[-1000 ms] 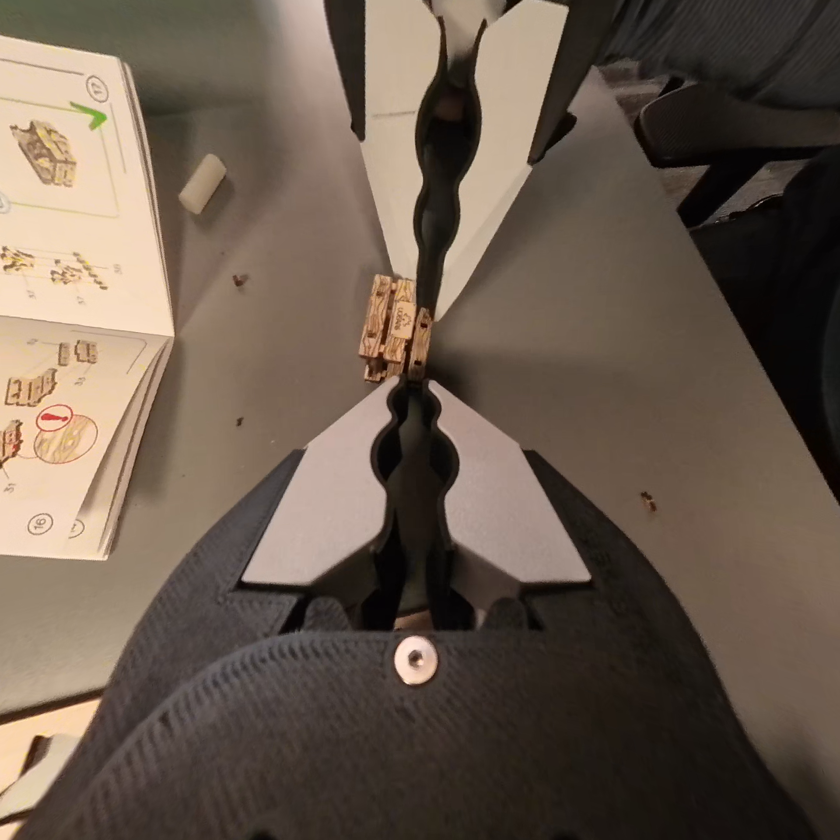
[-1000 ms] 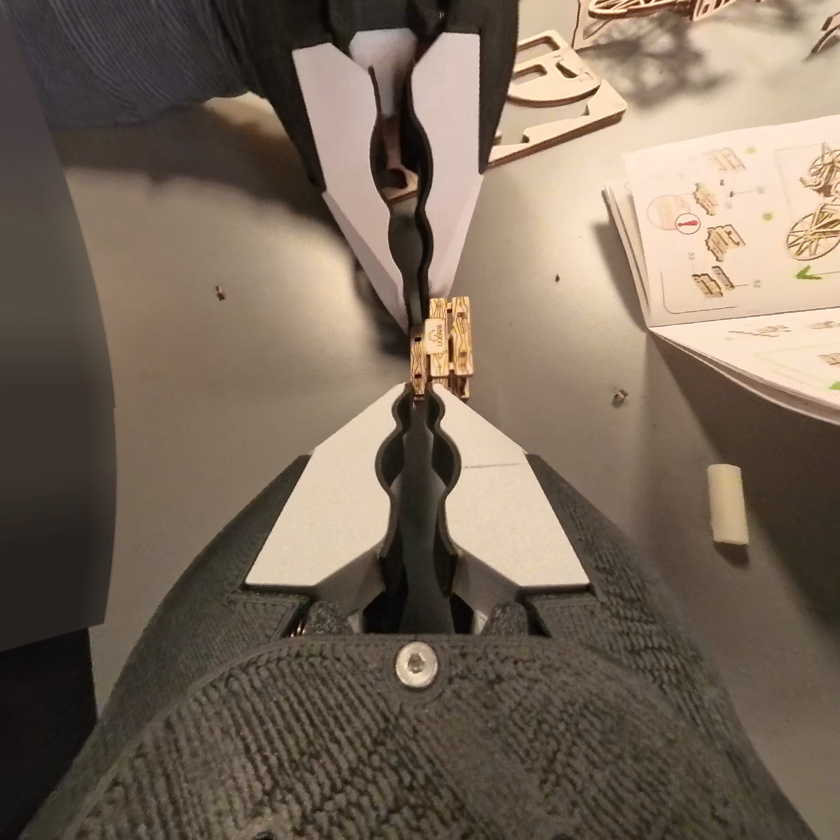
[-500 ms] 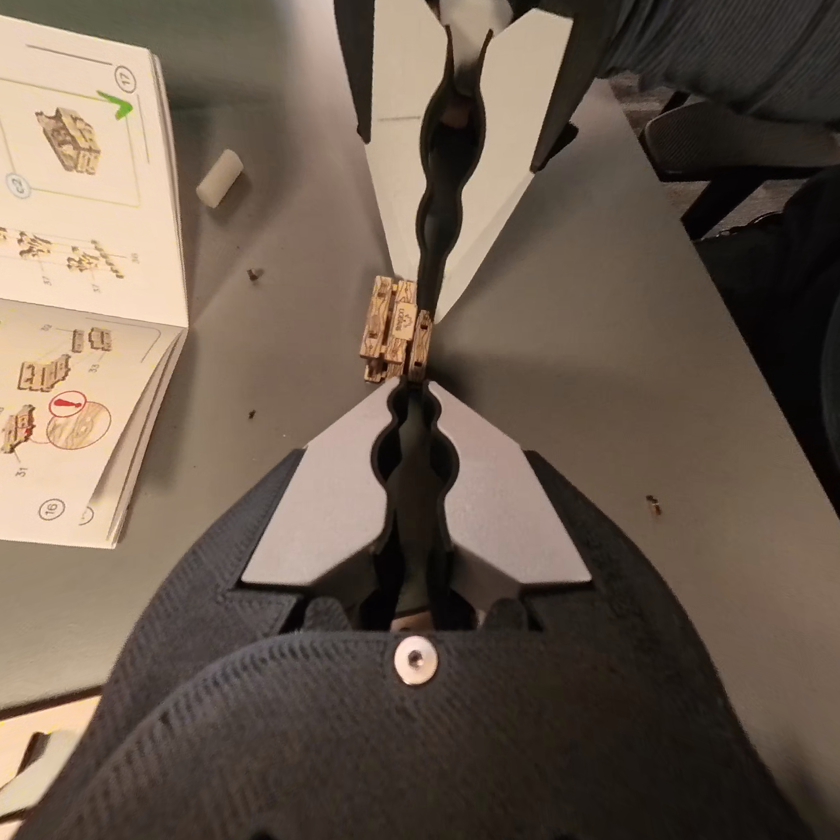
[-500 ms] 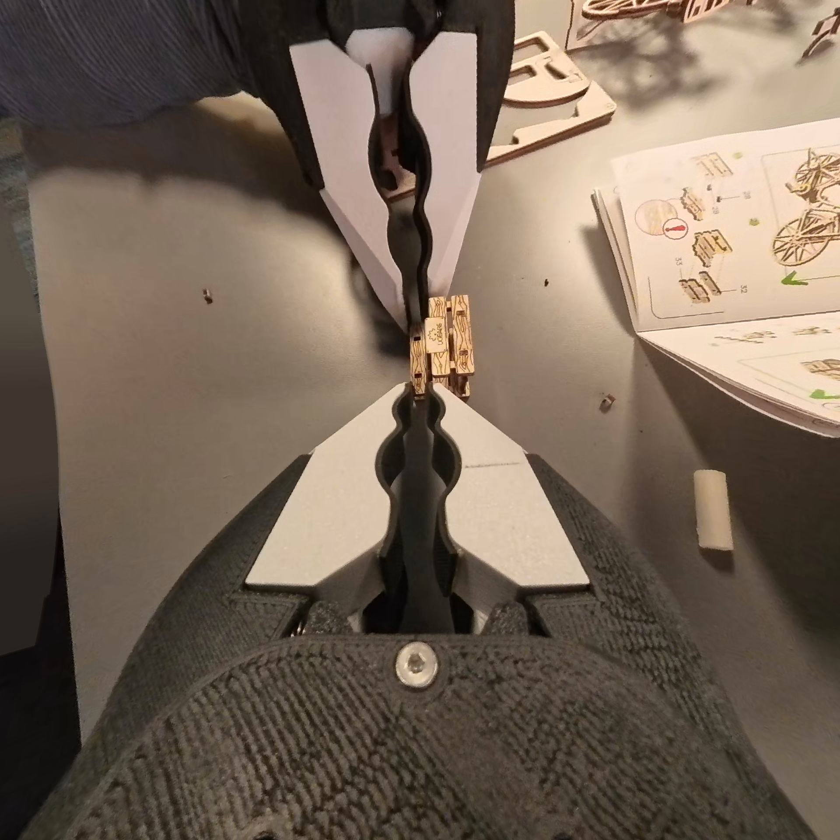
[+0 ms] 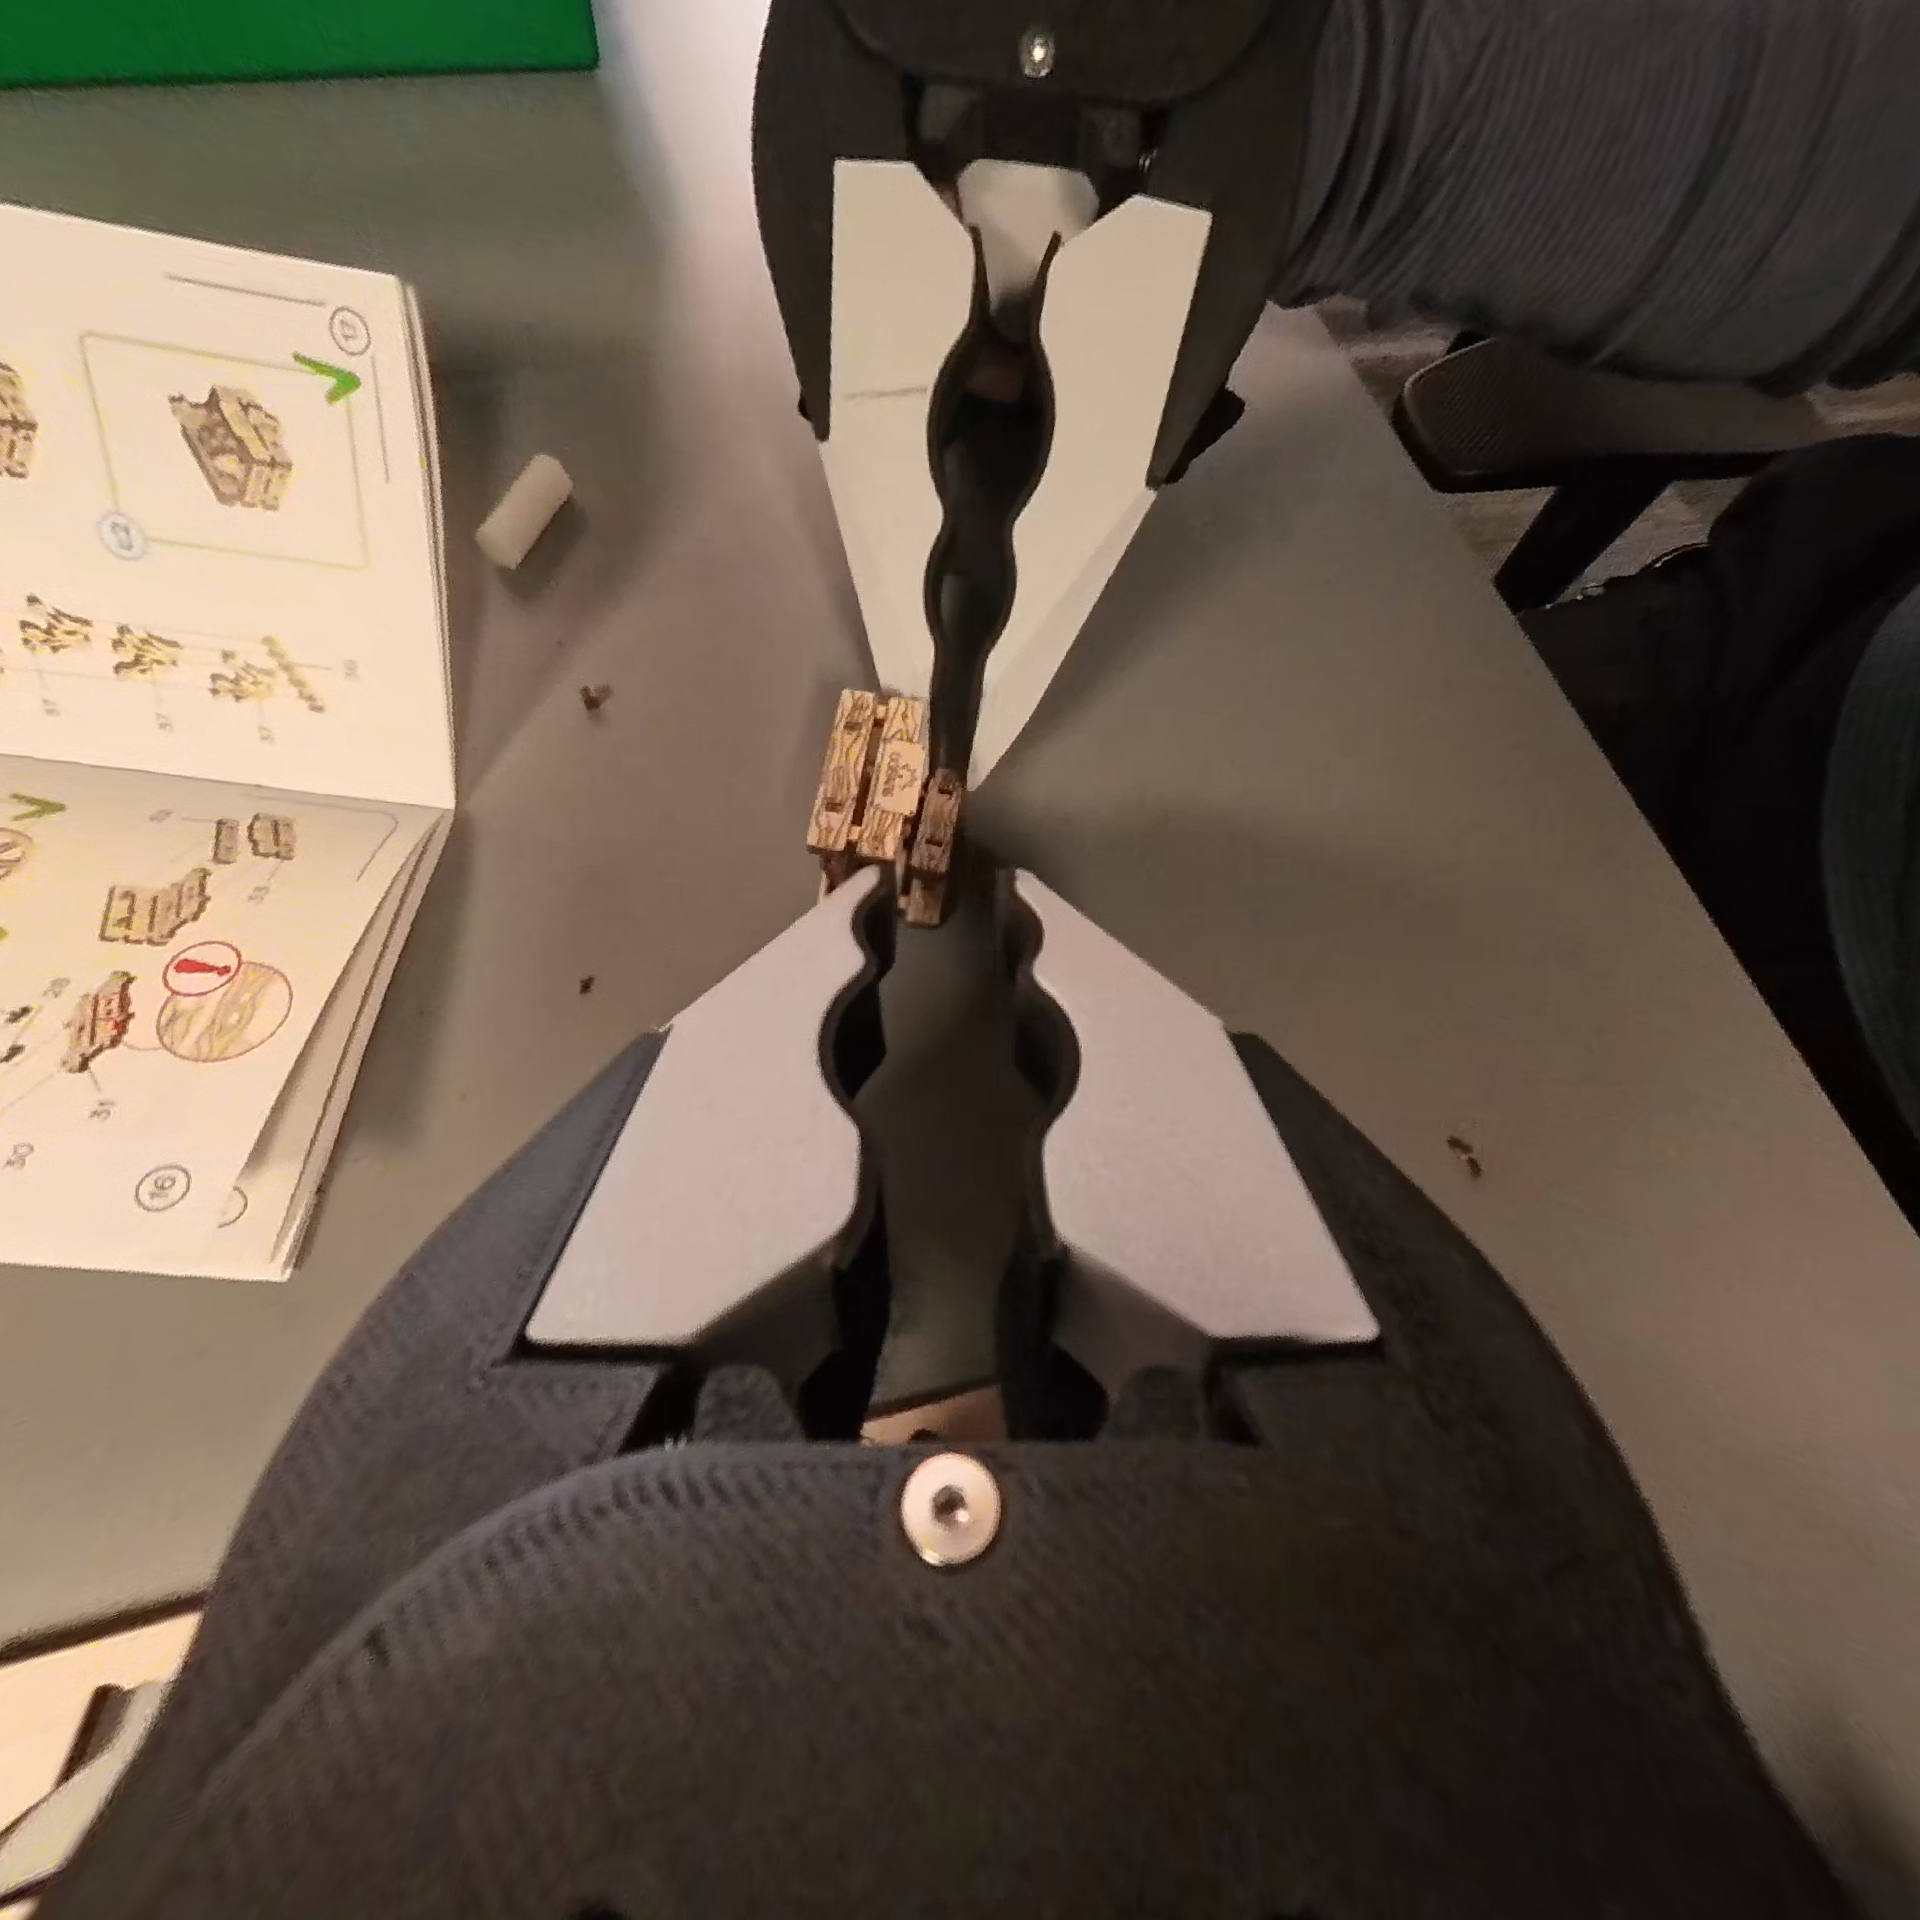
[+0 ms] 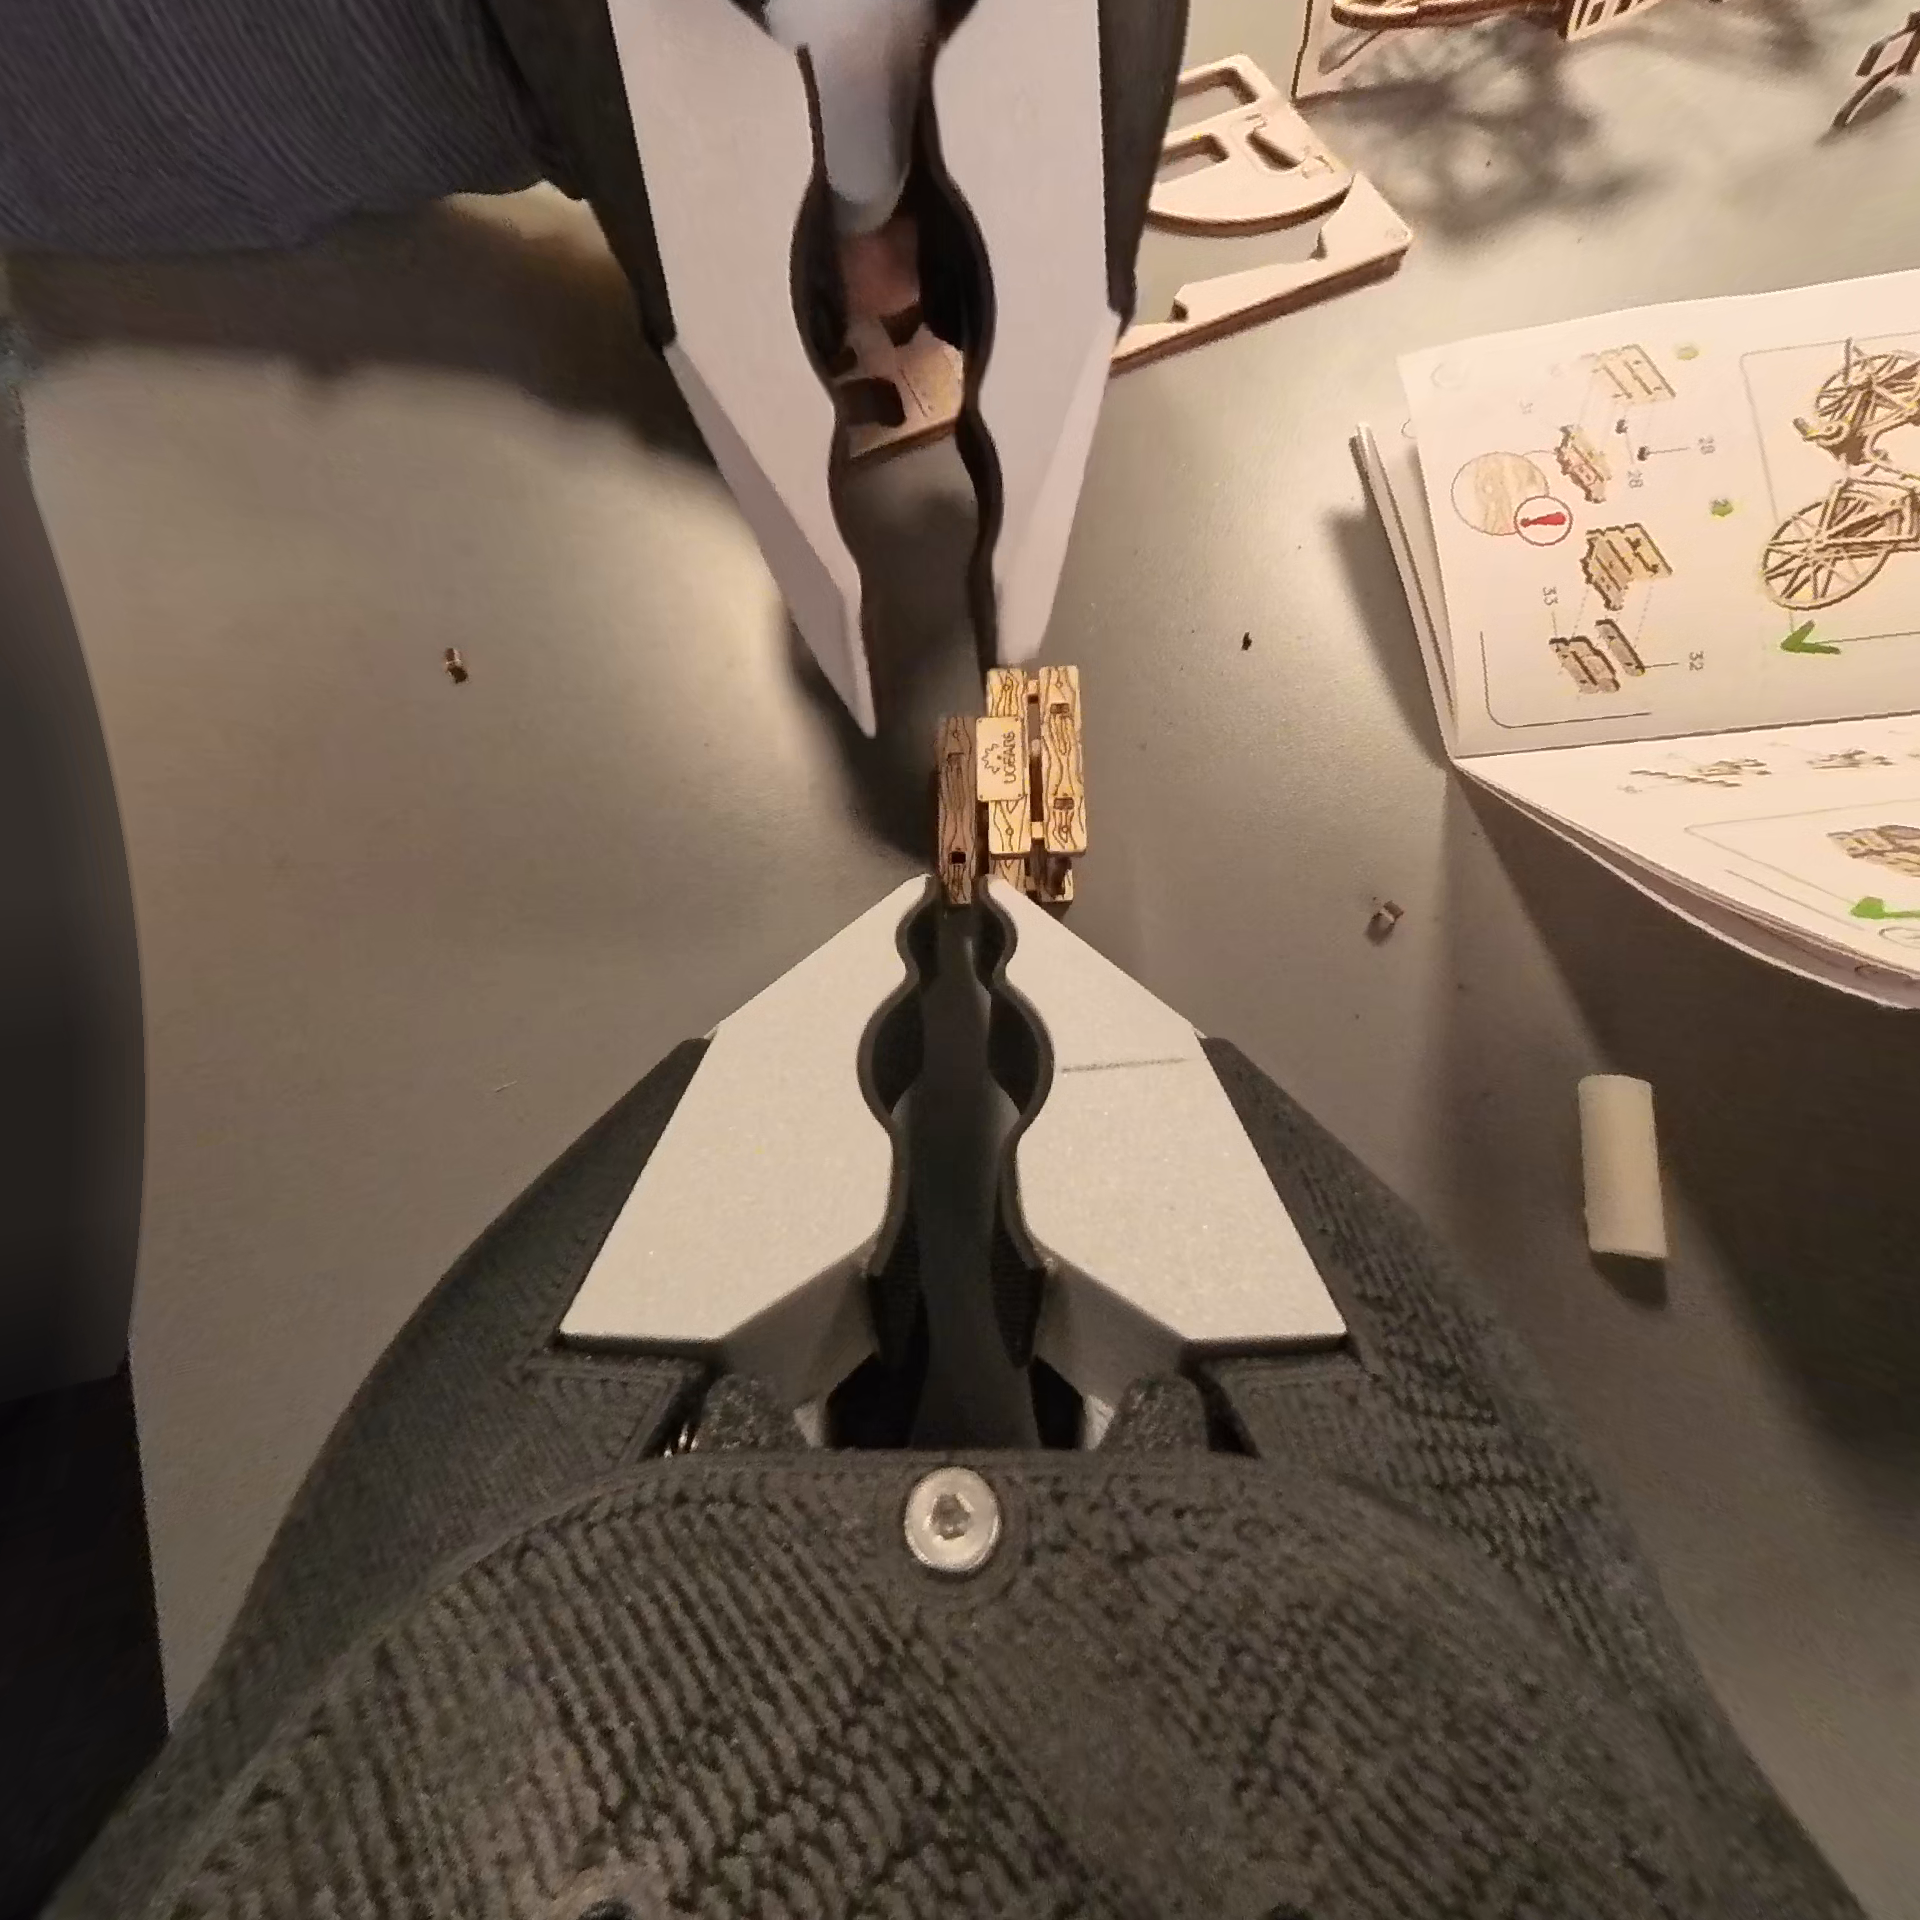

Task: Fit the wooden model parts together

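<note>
A small wooden model assembly (image 5: 883, 800) of slatted, wood-grain pieces hangs just above the grey table (image 5: 1299, 831). My right gripper (image 6: 963, 888) is shut on its thin edge piece; in the left wrist view the right gripper (image 5: 951, 758) comes in from the top. My left gripper (image 5: 937, 881) is open, its fingertips on either side of the assembly's near end without clamping it. In the right wrist view the left gripper (image 6: 945, 686) stands open just beyond the assembly (image 6: 1013, 790).
An open instruction booklet (image 5: 208, 727) lies at the left, also in the right wrist view (image 6: 1662, 623). A white cylinder (image 5: 525, 512) lies beside it. A punched wooden sheet (image 6: 1247, 208) lies behind. The table edge (image 5: 1662, 935) and a chair (image 5: 1558, 416) are on the right. My two grippers' fingertips are within a few centimetres of each other. It is some 11 centimeters from my right tips to the white cylinder (image 5: 525, 512). It is also in sight in the right wrist view (image 6: 1609, 1146).
My left gripper has opened and let go of the wooden assembly. The right gripper still holds it. Both views have shifted slightly over the table.
</note>
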The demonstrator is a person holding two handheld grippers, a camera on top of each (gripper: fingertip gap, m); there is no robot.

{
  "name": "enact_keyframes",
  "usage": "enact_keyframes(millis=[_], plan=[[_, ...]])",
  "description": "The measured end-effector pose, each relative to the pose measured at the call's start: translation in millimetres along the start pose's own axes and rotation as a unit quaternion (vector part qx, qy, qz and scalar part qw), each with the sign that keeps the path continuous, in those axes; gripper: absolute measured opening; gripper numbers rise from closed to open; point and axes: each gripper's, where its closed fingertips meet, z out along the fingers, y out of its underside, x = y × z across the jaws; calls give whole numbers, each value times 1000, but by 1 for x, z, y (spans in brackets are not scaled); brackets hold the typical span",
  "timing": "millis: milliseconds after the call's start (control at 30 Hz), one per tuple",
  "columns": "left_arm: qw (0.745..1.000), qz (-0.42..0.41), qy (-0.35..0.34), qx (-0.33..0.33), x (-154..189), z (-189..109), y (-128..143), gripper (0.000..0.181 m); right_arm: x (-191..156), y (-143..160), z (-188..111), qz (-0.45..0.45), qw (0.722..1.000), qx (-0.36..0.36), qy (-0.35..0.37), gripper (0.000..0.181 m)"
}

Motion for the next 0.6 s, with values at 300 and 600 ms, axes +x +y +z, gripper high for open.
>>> enact_keyframes(millis=[300,600], plan=[[1000,-19,-6,5,-4,2,-2,12,1,0,0,-3,1000,0,6,4],[999,4,-18,-32,-4,7,7,5,-1,-1,-4,-5,1000,9,13,4]])
